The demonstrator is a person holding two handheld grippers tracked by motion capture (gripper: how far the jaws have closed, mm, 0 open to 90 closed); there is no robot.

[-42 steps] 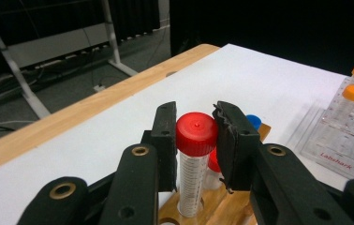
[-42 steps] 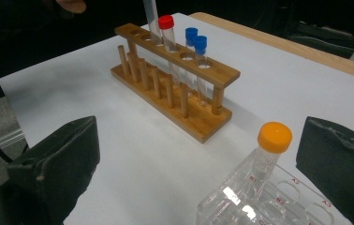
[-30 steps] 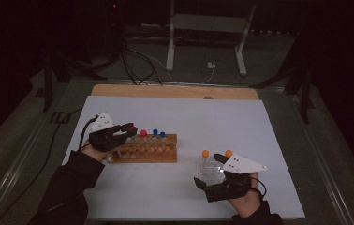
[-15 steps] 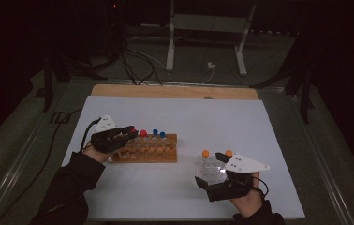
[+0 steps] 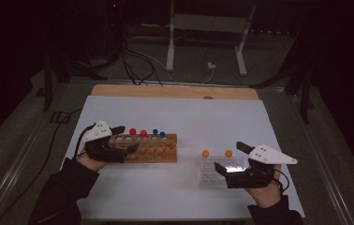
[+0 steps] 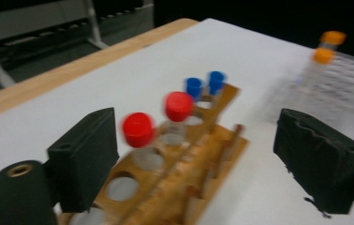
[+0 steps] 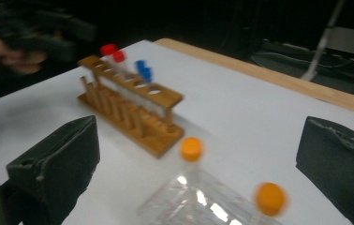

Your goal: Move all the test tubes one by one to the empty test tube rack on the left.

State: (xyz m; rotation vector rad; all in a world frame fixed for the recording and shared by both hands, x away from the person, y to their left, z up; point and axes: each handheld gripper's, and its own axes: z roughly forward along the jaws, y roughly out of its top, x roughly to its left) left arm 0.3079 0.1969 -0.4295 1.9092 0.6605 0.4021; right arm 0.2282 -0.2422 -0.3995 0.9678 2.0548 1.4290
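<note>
The wooden tube rack point(image 5: 146, 147) sits on the left part of the white table top point(image 5: 189, 117), lying lengthwise across it, and it carries four capped tubes in its upper row: two red-capped tubes point(image 5: 137, 132) side by side toward my left end, then two blue-capped tubes point(image 5: 158, 133) further along, with empty holes on either side of them. In my left gripper view the red caps point(image 6: 137, 129) stand closest, the blue caps point(image 6: 205, 84) behind them, and the picture is smeared with motion. My left gripper point(image 5: 121, 139) is at the rack's left end, its jaws spread wide with the end of the rack between them, and they hold nothing; I cannot tell whether a jaw touches the wood. To the right, well apart from the wooden rack, stands a clear plastic rack point(image 5: 217, 168) with two orange-capped tubes point(image 5: 216, 153) rising from its far edge. My right gripper point(image 5: 233, 157) hangs just over that clear rack, jaws wide open and empty; in my right gripper view the two orange caps point(image 7: 191, 148) lie between the black jaws, blurred, with the wooden rack beyond and my other hand point(image 7: 6, 49) at the far left. A bare wooden strip point(image 5: 175, 91) edges the far side of the table
</note>
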